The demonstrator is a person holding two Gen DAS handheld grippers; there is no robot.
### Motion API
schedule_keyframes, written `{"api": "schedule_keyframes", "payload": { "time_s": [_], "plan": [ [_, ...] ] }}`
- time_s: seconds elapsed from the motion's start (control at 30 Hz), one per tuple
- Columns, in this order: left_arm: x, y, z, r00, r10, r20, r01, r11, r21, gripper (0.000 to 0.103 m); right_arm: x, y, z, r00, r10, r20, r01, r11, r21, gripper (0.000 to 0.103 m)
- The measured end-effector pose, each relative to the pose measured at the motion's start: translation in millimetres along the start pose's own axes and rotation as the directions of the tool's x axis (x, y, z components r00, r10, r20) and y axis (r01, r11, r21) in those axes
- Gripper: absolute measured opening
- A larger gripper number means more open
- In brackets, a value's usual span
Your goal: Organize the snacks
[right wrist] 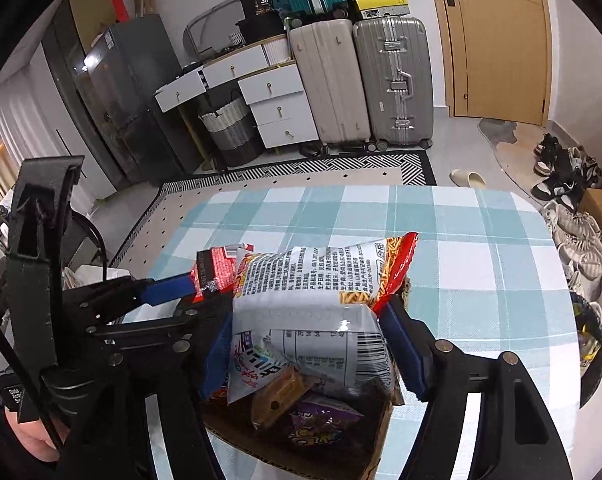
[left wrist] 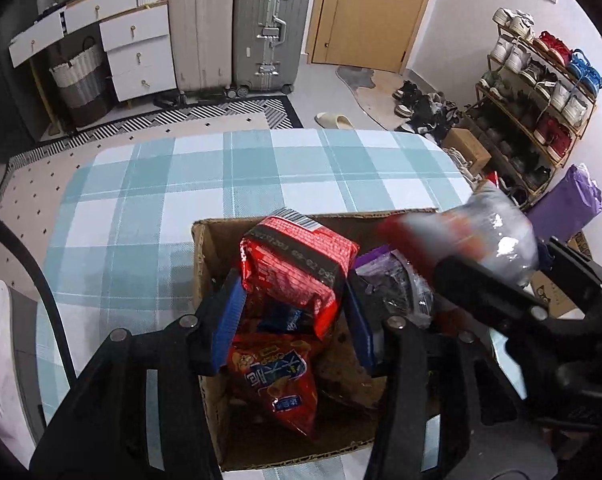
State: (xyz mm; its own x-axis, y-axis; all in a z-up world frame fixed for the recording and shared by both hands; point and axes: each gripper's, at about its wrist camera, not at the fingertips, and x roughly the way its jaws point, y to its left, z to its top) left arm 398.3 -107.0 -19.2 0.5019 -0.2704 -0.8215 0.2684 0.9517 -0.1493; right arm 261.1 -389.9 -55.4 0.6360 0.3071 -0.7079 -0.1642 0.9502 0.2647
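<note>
Both packets hang over a cardboard box [left wrist: 205, 264] that is already crowded, and that is where trouble could come from. Nearest the left camera, an orange-red snack bag [left wrist: 275, 380] lies in the box directly under the left gripper [left wrist: 291, 316]; a packet let go onto its slick, sloping face could slide off or stand on end instead of settling flat. The right-hand packet is broad and puffy, so it could catch the box rim [right wrist: 381, 452] and tip out onto the checked desk [right wrist: 481, 280]. The two grippers also work close together over the same opening, so they could bump.

The left gripper's jaws stand fairly narrow, the blue pads at either side of a red foil snack packet [left wrist: 297, 264]. Whether the pads press it or have eased clear I cannot tell.

The right gripper [right wrist: 305, 344] has its jaws set wide, with a white noodle-snack bag [right wrist: 313, 300] spanning the gap between them, above a purple packet [right wrist: 321, 420] and a brown wrapped snack [right wrist: 277, 398] in the box. The pads meet the bag's edges, so it looks held, though loosely.

Beyond the box, the desk is bare to its far edge.
</note>
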Motion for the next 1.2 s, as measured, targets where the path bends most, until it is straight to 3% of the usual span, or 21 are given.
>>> {"api": "schedule_keyframes", "payload": {
  "time_s": [0.17, 0.3, 0.67, 1.0, 1.2],
  "plan": [
    [-10, 1, -3, 1.0, -0.001, 0.012, 0.001, 1.0, 0.004, 0.061, -16, 4, 3, 0.999, -0.003, 0.042, 0.004, 1.0, -0.022, 0.084],
    [-27, -2, -6, 0.999, 0.036, 0.039, -0.037, 0.999, 0.021, 0.082, -34, 11, 6, 0.997, -0.004, 0.077, 0.007, 0.999, -0.042, 0.084],
    [-82, -11, -22, 0.995, 0.044, 0.087, -0.046, 0.999, 0.018, 0.082, -102, 27, -4, 0.986, 0.0, 0.167, 0.01, 0.998, -0.057, 0.088],
    [-124, -12, -32, 0.989, 0.048, 0.139, -0.048, 0.999, -0.007, 0.082, -138, 40, -16, 0.983, -0.007, 0.183, 0.02, 0.997, -0.072, 0.088],
    [-166, -12, -44, 0.968, 0.078, 0.238, -0.077, 0.997, -0.013, 0.083, -157, 43, -23, 0.978, -0.024, 0.206, 0.043, 0.995, -0.088, 0.088]
  ]
}}
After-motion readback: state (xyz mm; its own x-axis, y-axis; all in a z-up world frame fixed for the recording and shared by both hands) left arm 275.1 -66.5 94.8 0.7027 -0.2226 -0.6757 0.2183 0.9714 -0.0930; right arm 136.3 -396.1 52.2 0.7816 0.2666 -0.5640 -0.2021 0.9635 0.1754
